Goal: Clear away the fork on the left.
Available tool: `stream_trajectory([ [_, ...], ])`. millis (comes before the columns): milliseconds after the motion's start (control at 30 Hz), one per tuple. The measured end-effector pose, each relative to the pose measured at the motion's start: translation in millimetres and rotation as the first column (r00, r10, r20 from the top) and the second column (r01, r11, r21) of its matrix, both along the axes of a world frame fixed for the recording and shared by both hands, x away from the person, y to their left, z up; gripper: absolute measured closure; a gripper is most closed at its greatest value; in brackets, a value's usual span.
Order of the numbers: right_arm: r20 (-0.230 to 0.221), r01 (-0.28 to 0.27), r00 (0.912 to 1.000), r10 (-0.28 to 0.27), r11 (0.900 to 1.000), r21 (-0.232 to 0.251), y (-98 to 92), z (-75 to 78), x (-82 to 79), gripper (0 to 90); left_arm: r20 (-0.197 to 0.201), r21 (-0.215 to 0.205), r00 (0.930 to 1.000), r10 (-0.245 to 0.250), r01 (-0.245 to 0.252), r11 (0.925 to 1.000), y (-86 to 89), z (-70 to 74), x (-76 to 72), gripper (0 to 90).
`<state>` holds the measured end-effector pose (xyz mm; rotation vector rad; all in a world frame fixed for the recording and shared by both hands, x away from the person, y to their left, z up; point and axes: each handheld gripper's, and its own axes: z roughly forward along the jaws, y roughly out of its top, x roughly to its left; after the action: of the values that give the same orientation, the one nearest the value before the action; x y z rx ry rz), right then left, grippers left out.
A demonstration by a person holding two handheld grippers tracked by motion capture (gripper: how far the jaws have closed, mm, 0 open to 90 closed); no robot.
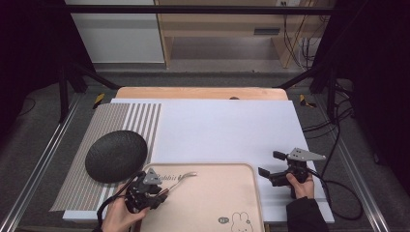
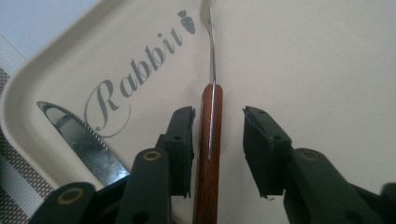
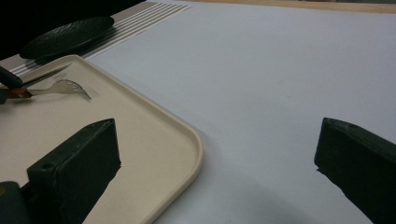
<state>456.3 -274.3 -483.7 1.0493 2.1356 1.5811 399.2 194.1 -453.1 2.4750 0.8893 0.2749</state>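
A white board (image 1: 227, 125) covers the table, with grey floor and pale cabinets beyond. On the beige tray (image 1: 227, 203) at its near edge lies a fork (image 2: 208, 140); its wooden handle sits between the left gripper's (image 2: 218, 140) parted jaws, one pad touching or nearly so. A knife (image 2: 79, 140) lies beside it, half hidden. The right gripper (image 1: 270, 164) gapes beside the tray.

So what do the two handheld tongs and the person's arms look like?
Both tongs, left and right, are black with blocky black jaws, each topped by a grey three-cornered plate. A black cable trails from the right one. The right forearm wears a dark sleeve.
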Motion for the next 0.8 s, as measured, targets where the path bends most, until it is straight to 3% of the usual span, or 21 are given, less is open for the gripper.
stream_trajectory([
  [167,0.000,0.000,1.0000,0.000,1.000,-0.002,0.1,-0.2,0.3,0.2,0.000,0.027,1.0000,0.008,-0.008,0.9996,-1.3,-2.0,-0.2,77.1],
  [300,0.001,0.001,1.0000,-0.001,1.000,-0.001,0.0,0.0,0.1,0.2,-0.002,0.033,0.9998,0.022,-0.022,0.9992,-1.6,-1.6,-1.1,80.2],
  [500,0.000,0.001,1.0000,-0.001,1.000,-0.002,-0.1,0.0,0.1,0.2,-0.014,0.036,0.9978,0.065,-0.064,0.9973,-4.5,0.5,-9.6,80.6],
  [800,0.002,0.000,1.0000,0.000,1.000,-0.001,-0.2,0.2,-0.2,0.2,-0.043,0.018,0.9951,0.089,-0.089,0.9959,-15.9,-0.9,-28.9,80.6],
])
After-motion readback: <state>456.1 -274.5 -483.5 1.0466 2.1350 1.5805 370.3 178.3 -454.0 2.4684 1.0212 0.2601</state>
